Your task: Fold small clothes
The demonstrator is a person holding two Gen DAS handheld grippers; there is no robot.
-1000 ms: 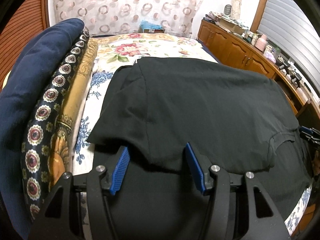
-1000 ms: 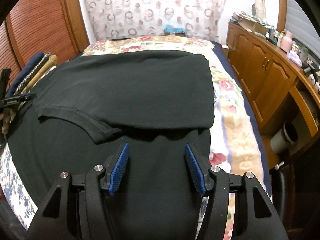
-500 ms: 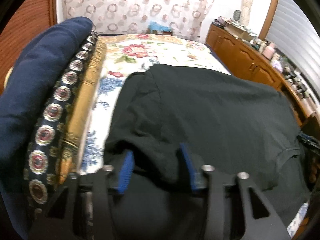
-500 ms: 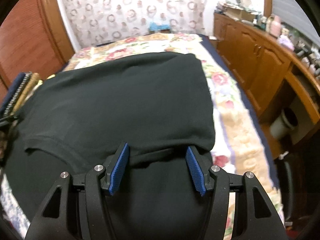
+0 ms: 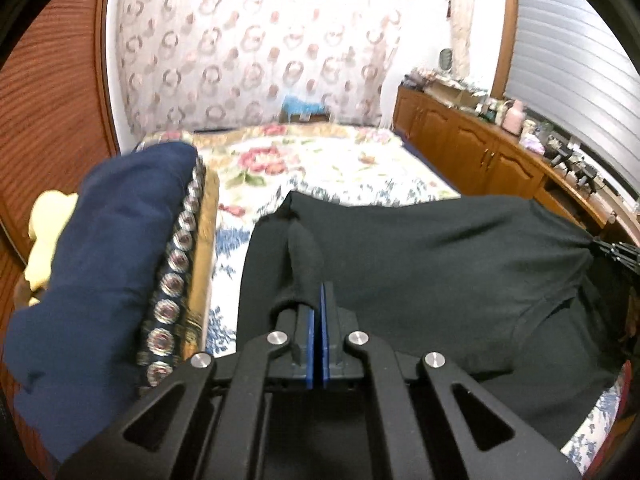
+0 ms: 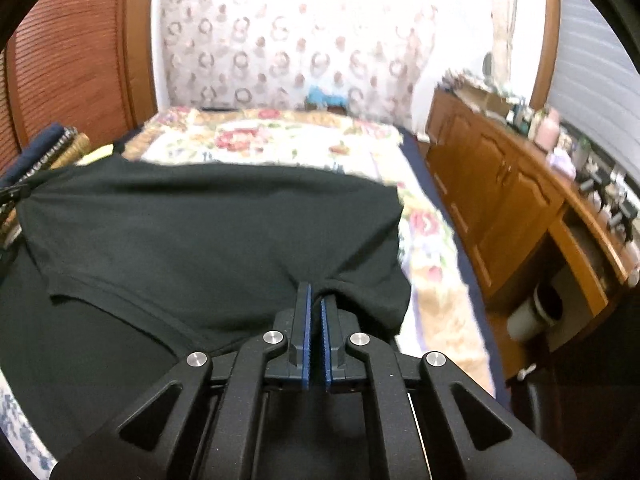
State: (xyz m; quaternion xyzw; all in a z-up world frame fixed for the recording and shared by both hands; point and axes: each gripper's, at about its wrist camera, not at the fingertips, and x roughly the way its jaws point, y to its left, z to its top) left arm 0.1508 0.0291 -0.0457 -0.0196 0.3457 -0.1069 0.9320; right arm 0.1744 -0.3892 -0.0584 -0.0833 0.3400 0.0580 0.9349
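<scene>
Here, in the left wrist view, the left gripper (image 5: 317, 300) had its blue pads pressed together on a pinched fold of the black shirt (image 5: 440, 272), the cloth bunching up just above the fingertips and rising in a small ridge. The shirt lay spread over the floral bedspread (image 5: 320, 168), folded over on itself, with its far edge toward the curtain (image 5: 248, 52). Just beside the shirt, on its left, stood a stack of folded fabrics (image 5: 120, 272), dark blue on the outside with a medallion-patterned layer and a gold one nearest the shirt. At the shirt's right end the other gripper showed dimly at the picture's edge. In the right wrist view, the right gripper (image 6: 316, 304) was likewise closed on a gathered edge of the black shirt (image 6: 208, 240), near the shirt's right corner, with fabric drawn into a pucker at the pads. A hemmed edge ran diagonally across the shirt to the left of the gripper. Beyond the shirt's right side, the bedspread (image 6: 424, 240) showed, and farther right a wooden cabinet (image 6: 500, 200) with clutter on top.
</scene>
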